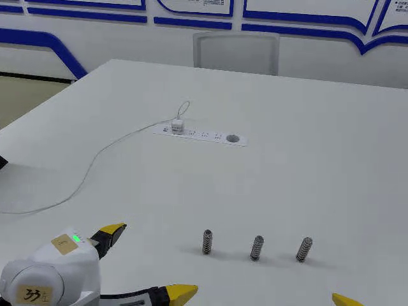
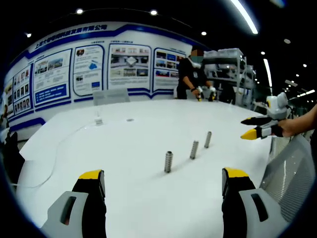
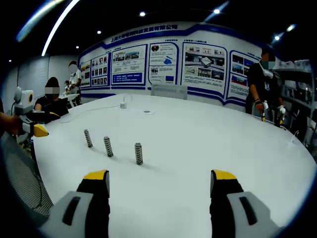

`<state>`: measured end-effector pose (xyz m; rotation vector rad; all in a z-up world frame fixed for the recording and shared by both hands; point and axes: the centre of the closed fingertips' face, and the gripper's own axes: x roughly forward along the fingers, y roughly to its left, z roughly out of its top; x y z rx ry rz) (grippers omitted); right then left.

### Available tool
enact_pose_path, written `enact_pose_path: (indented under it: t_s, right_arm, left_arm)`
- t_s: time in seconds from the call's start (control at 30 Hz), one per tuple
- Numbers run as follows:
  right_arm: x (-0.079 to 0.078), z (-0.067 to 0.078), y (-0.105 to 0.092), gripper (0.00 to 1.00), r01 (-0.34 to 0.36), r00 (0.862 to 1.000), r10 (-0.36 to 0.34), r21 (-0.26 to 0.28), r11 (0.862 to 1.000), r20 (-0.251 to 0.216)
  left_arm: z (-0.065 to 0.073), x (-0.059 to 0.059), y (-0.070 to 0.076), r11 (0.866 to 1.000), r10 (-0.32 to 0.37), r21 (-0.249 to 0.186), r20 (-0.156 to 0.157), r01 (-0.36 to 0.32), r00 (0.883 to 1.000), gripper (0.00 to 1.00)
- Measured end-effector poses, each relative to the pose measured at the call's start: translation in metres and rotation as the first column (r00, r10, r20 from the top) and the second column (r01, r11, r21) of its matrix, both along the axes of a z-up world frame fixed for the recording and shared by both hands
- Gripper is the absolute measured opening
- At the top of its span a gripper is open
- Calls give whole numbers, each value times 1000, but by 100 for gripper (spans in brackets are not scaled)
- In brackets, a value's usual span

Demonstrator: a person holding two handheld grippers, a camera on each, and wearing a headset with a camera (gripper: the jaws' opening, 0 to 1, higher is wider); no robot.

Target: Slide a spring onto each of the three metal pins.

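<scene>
springs (image 1: 257,248) standing three in a row on white table (image 1: 287,172), left gripper (image 2: 163,173) gaping empty, right gripper (image 3: 159,174) likewise

Table (image 1: 306,159): white top, smooth, matt with faint sheen. Springs (image 1: 256,248): bare metal coil, grey, dull shine. Left gripper (image 1: 150,261): body white plastic, smooth, slightly glossy; jaws black, matt; yellow ends smooth, plastic or rubber, cannot tell which. Sticker (image 1: 64,243) on body: tan paper, matt. Power strip (image 1: 204,135): white plastic, smooth. Cable (image 1: 95,159): thin, white, smooth coat. Chair (image 1: 236,53): grey back, matt, material unclear. Wall panels (image 3: 205,64): smooth printed boards.
</scene>
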<state>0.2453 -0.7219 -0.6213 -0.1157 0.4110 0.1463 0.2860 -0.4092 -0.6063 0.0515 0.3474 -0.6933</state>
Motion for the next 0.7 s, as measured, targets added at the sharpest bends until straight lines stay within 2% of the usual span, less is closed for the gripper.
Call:
enact_pose_path:
  t_s: [0.13, 0.3, 0.43, 0.53, 0.6, 0.7]
  right_arm:
    - [3, 4, 0, 85, 2, 1000, -3, 13, 1000, 30]
    - [2, 5, 2, 85, -2, 999, 2, 10, 1000, 35]
    - [2, 5, 0, 85, -3, 999, 3, -2, 1000, 39]
    - [3, 5, -4, 85, 10, 999, -10, -18, 1000, 39]
    - [3, 6, -5, 85, 17, 999, -16, -13, 1000, 44]
    - [3, 5, -4, 85, 15, 999, -14, -4, 1000, 44]
  left_arm:
    - [-1, -1, -1, 1000, -3, 5, -2, 3, 1000, 100]
    - [-2, -2, -3, 1000, -13, 24, 3, 13, 1000, 100]
    - [1, 0, -1, 1000, -2, 13, 6, 2, 1000, 100]
    - [3, 2, 3, 1000, 13, 17, 27, -14, 1000, 98]
    - [6, 4, 5, 1000, 24, 6, 35, -24, 999, 98]
    - [8, 4, 5, 999, 33, -13, 32, -32, 999, 98]
